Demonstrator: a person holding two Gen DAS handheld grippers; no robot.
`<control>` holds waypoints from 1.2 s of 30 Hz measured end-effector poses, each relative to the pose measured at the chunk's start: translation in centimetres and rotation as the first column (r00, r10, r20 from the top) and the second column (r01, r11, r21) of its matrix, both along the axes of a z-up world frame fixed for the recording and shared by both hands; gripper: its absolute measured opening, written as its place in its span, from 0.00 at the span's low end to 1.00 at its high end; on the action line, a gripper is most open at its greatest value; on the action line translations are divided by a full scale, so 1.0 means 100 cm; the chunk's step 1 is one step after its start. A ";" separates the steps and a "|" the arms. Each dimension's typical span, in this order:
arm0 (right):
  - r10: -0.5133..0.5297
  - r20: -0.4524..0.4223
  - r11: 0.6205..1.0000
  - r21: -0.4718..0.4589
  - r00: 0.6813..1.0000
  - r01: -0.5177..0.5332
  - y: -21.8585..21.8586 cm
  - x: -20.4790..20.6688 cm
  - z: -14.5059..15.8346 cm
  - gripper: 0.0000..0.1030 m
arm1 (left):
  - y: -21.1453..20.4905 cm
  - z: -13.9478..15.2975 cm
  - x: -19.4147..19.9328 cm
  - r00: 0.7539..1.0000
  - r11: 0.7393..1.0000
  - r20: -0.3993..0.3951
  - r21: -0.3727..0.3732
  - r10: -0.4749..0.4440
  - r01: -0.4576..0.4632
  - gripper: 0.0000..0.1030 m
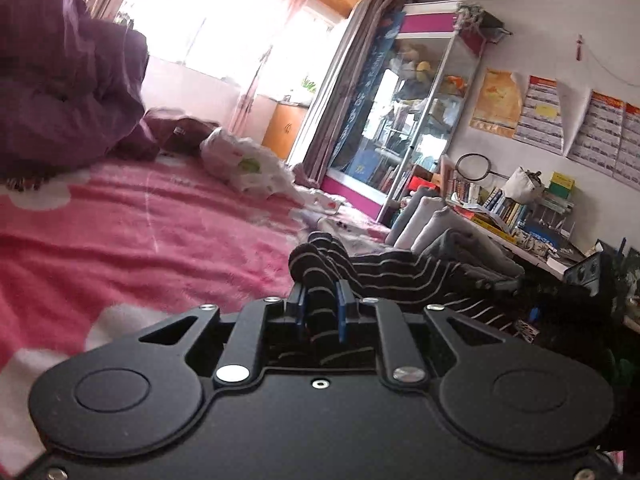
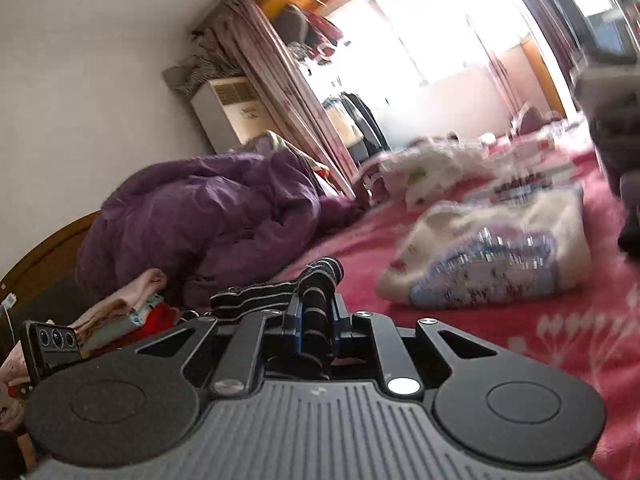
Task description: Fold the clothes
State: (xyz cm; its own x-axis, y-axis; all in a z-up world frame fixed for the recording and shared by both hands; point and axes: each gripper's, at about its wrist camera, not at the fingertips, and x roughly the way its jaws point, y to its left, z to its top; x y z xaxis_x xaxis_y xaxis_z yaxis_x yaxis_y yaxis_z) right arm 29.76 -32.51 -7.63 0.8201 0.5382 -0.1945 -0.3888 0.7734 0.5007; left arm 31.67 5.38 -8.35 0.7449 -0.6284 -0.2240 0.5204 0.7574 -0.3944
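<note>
While both grippers hang low over the pink blanket (image 1: 160, 232), each is pinching the black striped garment (image 1: 400, 272). The left gripper (image 1: 320, 300) has a bunched end clamped between its blue pads, and the cloth runs away to its right, toward the other hand. The right gripper (image 2: 316, 312) nips the opposite end, fabric trailing off to its left. So the long axis spans hand to hand, neither nearer. The purple quilt (image 2: 200, 216) sits far left.

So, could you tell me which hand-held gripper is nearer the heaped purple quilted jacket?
Right: the right hand-held gripper has the jacket just ahead-left; from the left one it lies farther off.
</note>
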 end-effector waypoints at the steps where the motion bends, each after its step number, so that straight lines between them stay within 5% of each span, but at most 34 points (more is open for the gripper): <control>1: 0.002 -0.020 1.000 -0.001 1.000 -0.002 0.000 0.005 -0.005 0.15 | 0.001 -0.002 0.001 1.000 1.000 -0.010 0.006 0.002 -0.002 0.12; 7: 0.007 -0.104 1.000 0.010 0.995 -0.006 0.006 0.023 -0.028 0.16 | -0.002 -0.007 0.003 0.996 0.999 -0.080 0.042 0.024 -0.020 0.19; 8: 0.000 -0.106 1.000 0.006 0.994 0.000 0.005 0.023 -0.028 0.21 | -0.002 -0.006 0.002 0.996 0.998 -0.075 0.050 0.044 -0.040 0.29; 13: -0.060 -0.058 0.998 -0.011 0.997 0.059 -0.007 0.008 -0.012 0.27 | 0.000 0.015 -0.027 0.997 0.994 0.042 0.088 0.058 -0.061 0.30; 16: -0.054 0.028 0.994 -0.091 0.998 0.056 -0.006 -0.017 0.011 0.28 | -0.004 0.029 -0.049 0.993 0.992 0.118 0.125 0.014 -0.029 0.31; 18: 0.001 0.071 0.989 -0.150 0.997 0.009 0.001 -0.041 0.020 0.28 | -0.016 0.032 -0.068 0.985 0.982 0.152 0.182 -0.077 0.049 0.42; 22: 0.096 0.122 0.940 -0.338 0.988 -0.049 0.029 -0.080 0.023 0.27 | -0.045 0.017 -0.092 0.967 0.928 0.156 0.345 -0.203 0.140 0.44; 28: 0.182 0.072 0.897 -0.420 0.981 -0.136 0.049 -0.077 0.007 0.34 | -0.061 -0.015 -0.075 0.965 0.883 0.104 0.436 -0.242 0.175 0.56; 36: 0.177 -0.062 0.876 -0.445 0.982 -0.186 0.049 -0.047 -0.021 0.42 | -0.067 -0.029 -0.054 0.967 0.871 0.037 0.445 -0.252 0.209 0.61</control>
